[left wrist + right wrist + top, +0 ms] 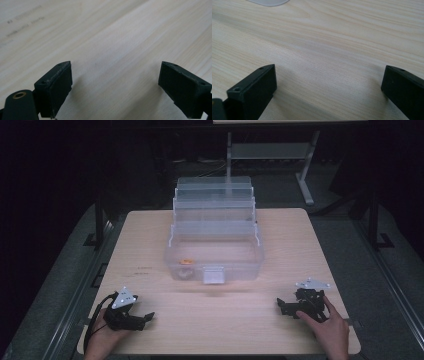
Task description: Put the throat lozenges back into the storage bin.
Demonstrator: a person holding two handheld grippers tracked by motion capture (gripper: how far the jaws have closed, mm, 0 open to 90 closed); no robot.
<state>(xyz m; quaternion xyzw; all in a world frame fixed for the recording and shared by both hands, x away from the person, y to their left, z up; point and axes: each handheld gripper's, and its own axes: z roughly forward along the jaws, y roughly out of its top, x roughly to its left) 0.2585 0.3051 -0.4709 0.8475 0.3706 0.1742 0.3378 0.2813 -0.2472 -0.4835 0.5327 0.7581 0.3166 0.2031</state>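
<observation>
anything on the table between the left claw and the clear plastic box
No, just bare wood tabletop. In the high view the left claw sits apart from the clear plastic box, with nothing between them.

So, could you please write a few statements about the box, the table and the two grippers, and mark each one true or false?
1. The clear box stands open on the table. True.
2. The left gripper grips the box. False: it rests near the table's front edge, apart from the box, jaws open around nothing.
3. A small orange thing lies in the box's bottom tray. True.
4. The right gripper is shut. False: its jaws stand wide apart over bare wood.
5. The box's latch faces the person. True.
</observation>
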